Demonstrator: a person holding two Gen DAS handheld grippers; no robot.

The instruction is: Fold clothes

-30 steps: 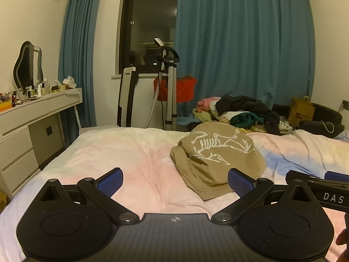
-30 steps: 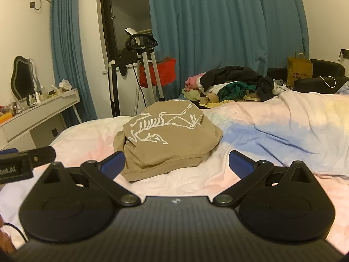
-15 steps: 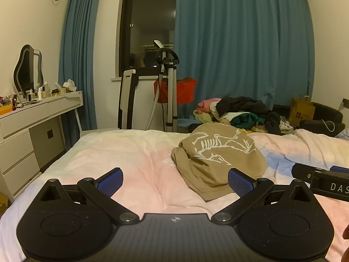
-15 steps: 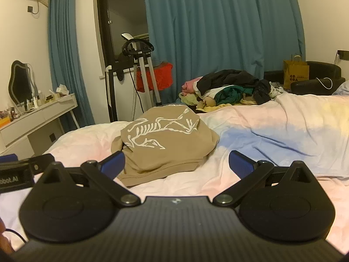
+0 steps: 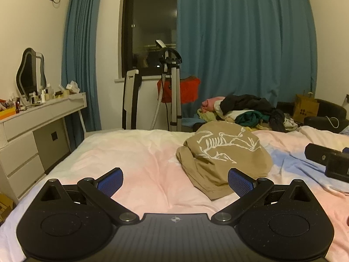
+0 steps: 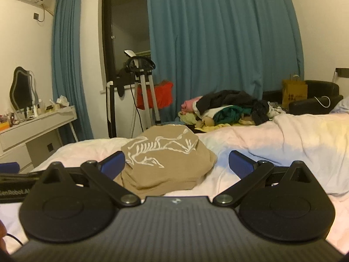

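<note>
A tan garment with a white skeleton print [image 5: 222,152] lies bunched on the bed [image 5: 135,152]; it also shows in the right wrist view [image 6: 165,161]. My left gripper [image 5: 174,181] is open and empty, above the bed just short of the garment's near edge. My right gripper [image 6: 176,163] is open and empty, close in front of the garment, level with it. The right gripper's body shows at the right edge of the left wrist view [image 5: 329,159].
A pile of mixed clothes [image 5: 244,113] lies at the bed's far side. A white dresser [image 5: 32,131] with a mirror stands at left. A tripod stand [image 5: 172,91] and blue curtains [image 5: 240,43] are behind. A black armchair [image 6: 316,96] with a paper bag stands at right.
Both grippers have tilted up and dropped lower toward the bed. The right gripper has come closer to the tan garment. The garment has not moved.
</note>
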